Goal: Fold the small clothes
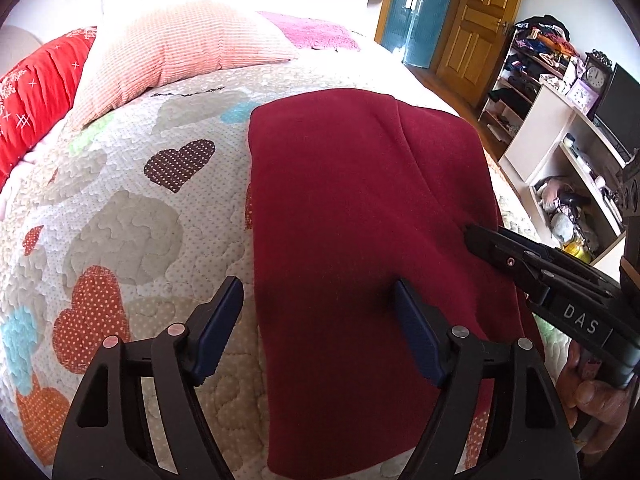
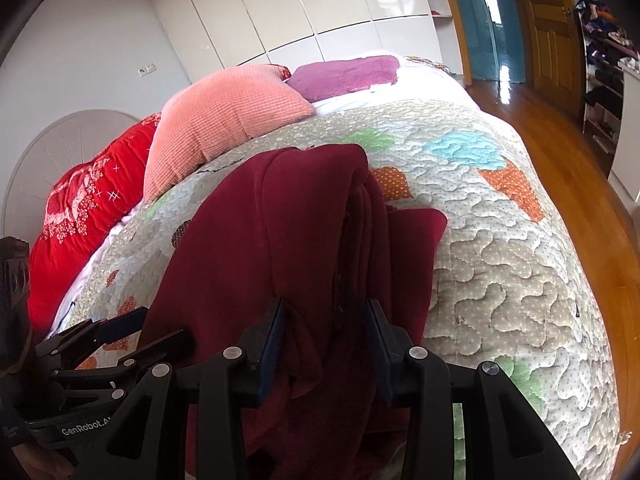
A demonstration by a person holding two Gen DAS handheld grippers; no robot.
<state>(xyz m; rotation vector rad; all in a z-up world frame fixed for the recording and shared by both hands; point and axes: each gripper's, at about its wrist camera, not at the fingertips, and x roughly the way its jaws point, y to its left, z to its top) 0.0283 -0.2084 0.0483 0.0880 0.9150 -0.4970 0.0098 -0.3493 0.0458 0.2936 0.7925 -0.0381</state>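
Note:
A dark red garment [image 1: 360,216] lies folded into a long strip on the heart-patterned quilt [image 1: 132,216]. My left gripper [image 1: 318,304] is open over the garment's left edge, one finger on the quilt, one on the cloth. My right gripper [image 2: 326,316] has its jaws around a bunched thick fold of the garment [image 2: 288,216] at its right edge. In the left wrist view the right gripper [image 1: 480,240] comes in from the right, its tip on the cloth. The left gripper [image 2: 120,332] shows at the lower left of the right wrist view.
A peach pillow [image 1: 180,52], a red cushion [image 1: 36,92] and a purple towel [image 1: 316,32] lie at the bed's far end. White shelves [image 1: 560,152] with clutter stand to the right. Wooden floor [image 2: 560,152] runs beside the bed.

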